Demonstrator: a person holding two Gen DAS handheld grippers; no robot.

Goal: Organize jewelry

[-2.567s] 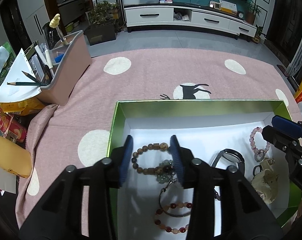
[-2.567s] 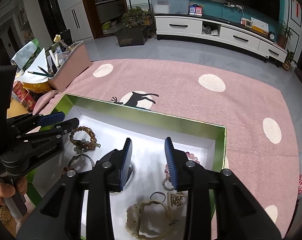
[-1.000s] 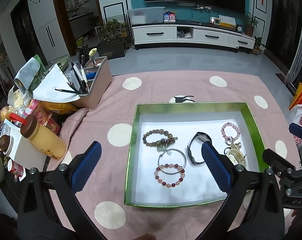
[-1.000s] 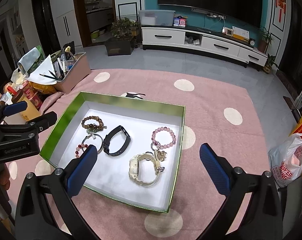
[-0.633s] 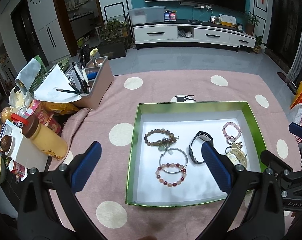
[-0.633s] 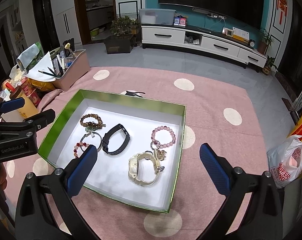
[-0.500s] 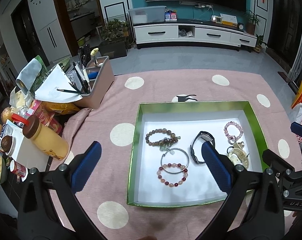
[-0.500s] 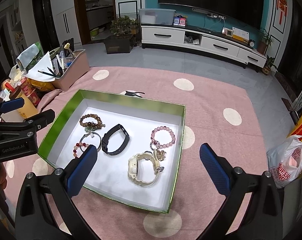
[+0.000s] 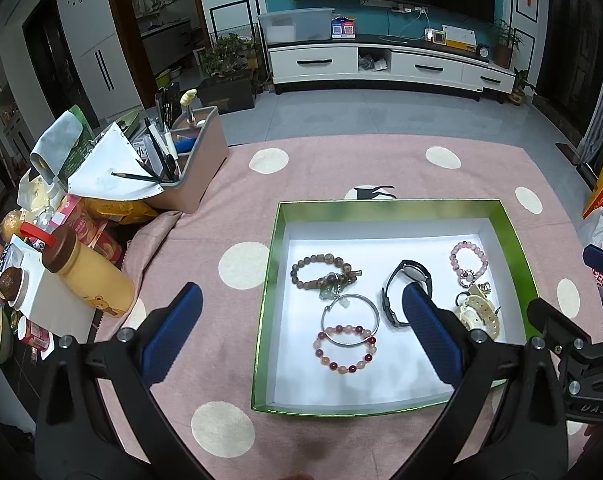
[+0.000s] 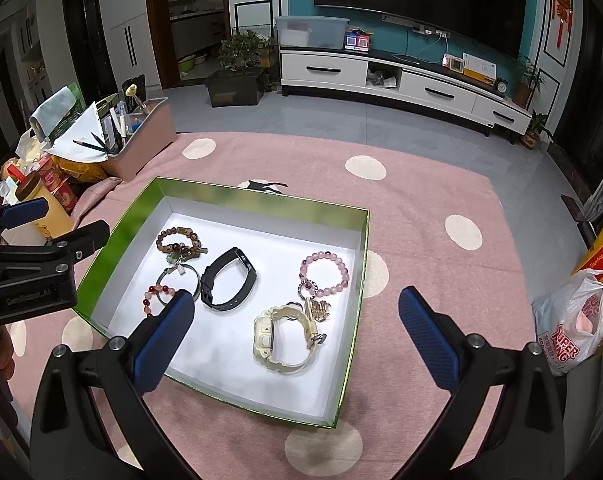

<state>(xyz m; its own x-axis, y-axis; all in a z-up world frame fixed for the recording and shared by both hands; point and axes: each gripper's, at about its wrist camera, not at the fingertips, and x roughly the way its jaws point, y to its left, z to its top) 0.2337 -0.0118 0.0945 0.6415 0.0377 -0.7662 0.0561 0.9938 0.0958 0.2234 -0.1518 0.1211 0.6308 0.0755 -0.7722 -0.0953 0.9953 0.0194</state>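
A green box (image 9: 266, 288) (image 10: 363, 264) with a white floor sits on the pink dotted cloth. In it lie a brown bead bracelet (image 9: 319, 270) (image 10: 177, 242), a silver bangle (image 9: 350, 318), a red bead bracelet (image 9: 343, 348), a black watch (image 9: 405, 292) (image 10: 229, 278), a pink bead bracelet (image 9: 468, 258) (image 10: 325, 272) and a cream watch (image 10: 283, 338). My left gripper (image 9: 301, 332) is open wide and empty, high above the box's near edge. My right gripper (image 10: 297, 336) is open wide and empty, above the box.
A pink organiser (image 9: 189, 160) with pens and paper stands at the far left. A yellow bottle (image 9: 89, 272) and snack packs lie at the left edge. A plastic bag (image 10: 573, 320) lies at the right.
Both grippers were low inside the box with jaws nearly together. They have opened wide and pulled up and back; in the last second the views barely shift.
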